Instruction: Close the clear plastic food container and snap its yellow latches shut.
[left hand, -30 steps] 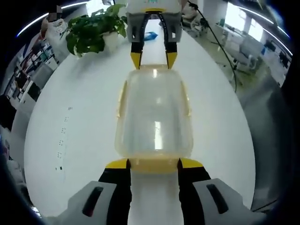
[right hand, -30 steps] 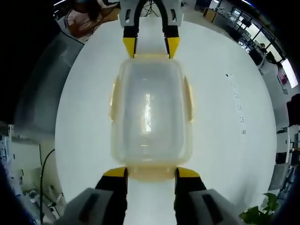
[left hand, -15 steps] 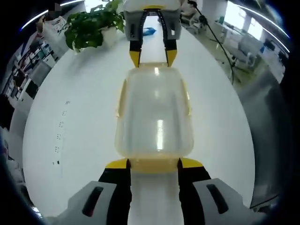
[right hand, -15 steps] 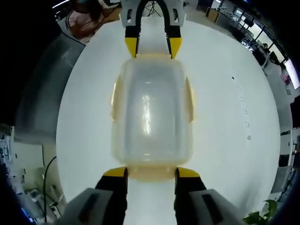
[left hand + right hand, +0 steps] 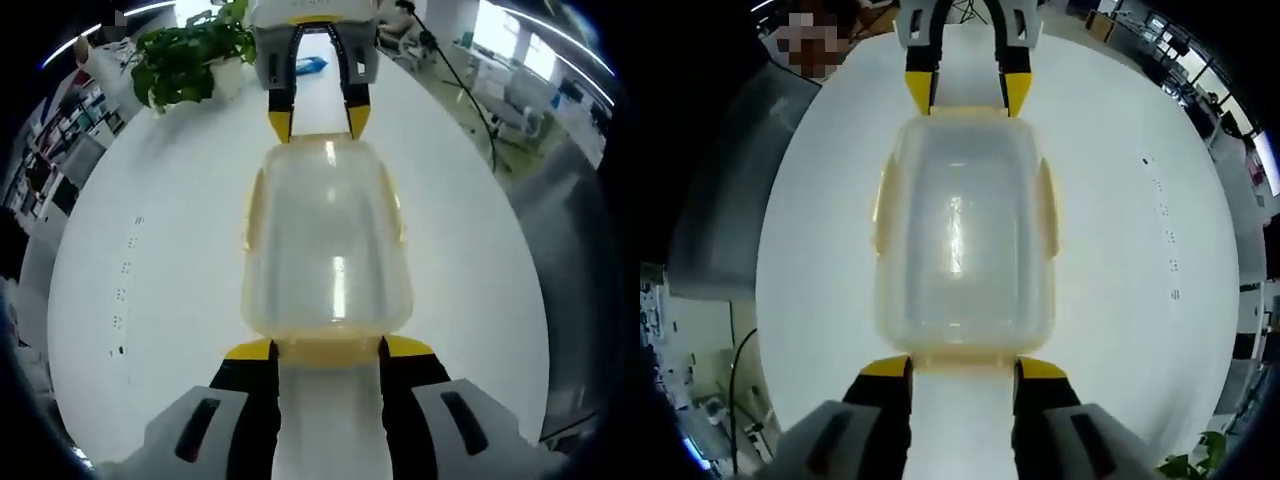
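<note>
Nothing much moved: both hand-held grippers, left (image 5: 330, 350) and right (image 5: 962, 368), stay parted, bracketing the box (image 5: 327, 245); uneven pressing could skid it across the bench (image 5: 150, 250).

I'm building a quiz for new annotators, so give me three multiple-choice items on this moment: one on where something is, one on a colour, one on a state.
1. Where is the clear container relative to the two grippers?
A. Between them, one at each short end
B. Beside both
C. Lifted above them

2. What colour are the jaw tips of the left gripper?
A. Red
B. Yellow
C. Green

3. How does the lid sit?
A. Leaning on the plant
B. Lying beside the box
C. On top of the box

Key: 1 A, the right gripper faces the left one across the container. 2 B, both tips show yellow. 3 C, the lid covers the box on the white table.
</note>
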Action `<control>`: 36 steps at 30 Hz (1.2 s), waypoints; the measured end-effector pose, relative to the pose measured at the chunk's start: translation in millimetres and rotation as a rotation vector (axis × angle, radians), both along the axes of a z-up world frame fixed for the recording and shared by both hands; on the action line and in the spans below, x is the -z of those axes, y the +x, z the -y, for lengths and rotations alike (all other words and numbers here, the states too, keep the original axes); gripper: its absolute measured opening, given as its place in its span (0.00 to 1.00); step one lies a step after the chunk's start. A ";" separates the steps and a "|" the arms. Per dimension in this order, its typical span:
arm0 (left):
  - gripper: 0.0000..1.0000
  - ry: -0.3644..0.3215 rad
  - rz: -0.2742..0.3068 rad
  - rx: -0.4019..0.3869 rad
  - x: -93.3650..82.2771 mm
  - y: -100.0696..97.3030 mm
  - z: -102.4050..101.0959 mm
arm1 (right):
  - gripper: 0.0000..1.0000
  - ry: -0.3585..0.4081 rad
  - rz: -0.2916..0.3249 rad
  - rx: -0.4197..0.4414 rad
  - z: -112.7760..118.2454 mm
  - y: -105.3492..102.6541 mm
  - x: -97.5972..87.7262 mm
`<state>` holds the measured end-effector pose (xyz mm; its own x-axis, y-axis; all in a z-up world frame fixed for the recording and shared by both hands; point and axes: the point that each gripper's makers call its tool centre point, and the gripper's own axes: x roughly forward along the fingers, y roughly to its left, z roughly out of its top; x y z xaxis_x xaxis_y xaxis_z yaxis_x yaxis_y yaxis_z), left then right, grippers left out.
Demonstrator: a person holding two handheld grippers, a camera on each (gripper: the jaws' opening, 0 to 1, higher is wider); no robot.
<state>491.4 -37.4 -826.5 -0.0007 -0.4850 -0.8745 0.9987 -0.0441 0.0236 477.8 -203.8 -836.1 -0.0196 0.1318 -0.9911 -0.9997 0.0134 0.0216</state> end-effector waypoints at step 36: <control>0.38 -0.260 0.014 -0.090 -31.5 -2.9 10.6 | 0.31 0.351 0.083 0.121 -44.3 3.5 -48.4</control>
